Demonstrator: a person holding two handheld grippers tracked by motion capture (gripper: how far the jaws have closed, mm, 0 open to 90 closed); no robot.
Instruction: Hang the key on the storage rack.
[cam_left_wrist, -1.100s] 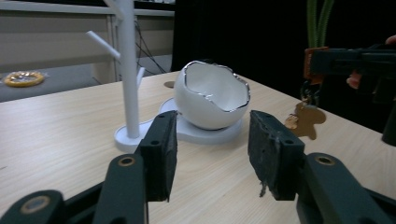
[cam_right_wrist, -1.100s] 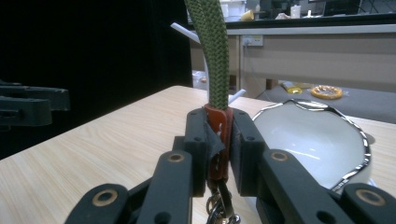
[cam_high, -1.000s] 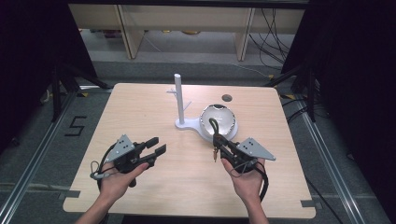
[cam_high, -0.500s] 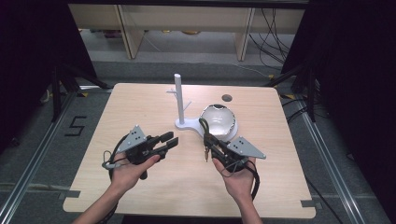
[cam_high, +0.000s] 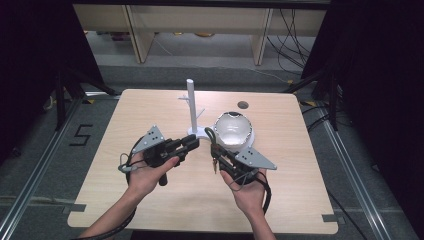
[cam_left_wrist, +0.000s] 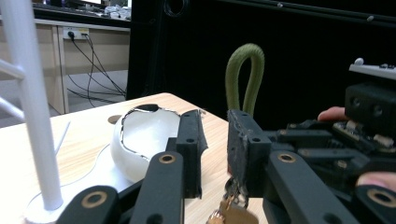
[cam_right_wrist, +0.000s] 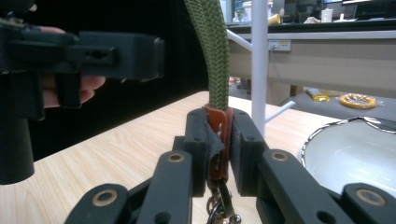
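On the light wooden table (cam_high: 150, 200), the person's left hand (cam_high: 145, 175) holds the left gripper (cam_high: 192, 143) low over the surface, its tip pointing right toward the base of the white stand (cam_high: 191, 107). In the left gripper view its two black jaws stand a little apart with nothing between them, so it is released.

The stand is a thin upright post with short side pegs on a flat white base; it rises just behind and between the two grippers. Just beside it to the right sits the white bowl (cam_high: 233, 129), its rim uneven in the left gripper view (whether chipped or shaped that way, I cannot tell).

Right of the left gripper, and near it, the right hand (cam_high: 248, 190) holds the right gripper (cam_high: 216, 154) in front of the bowl. In the right gripper view its jaws are clenched on the brown tab of an olive-green cord loop (cam_right_wrist: 212, 51), which stands up above the jaws. Metal key-ring parts (cam_right_wrist: 219, 210) hang beneath the tab. The left gripper view shows the same loop rising behind its own jaws, with a brass-coloured piece below.

A small dark hole (cam_high: 243, 105) marks the table's far edge.
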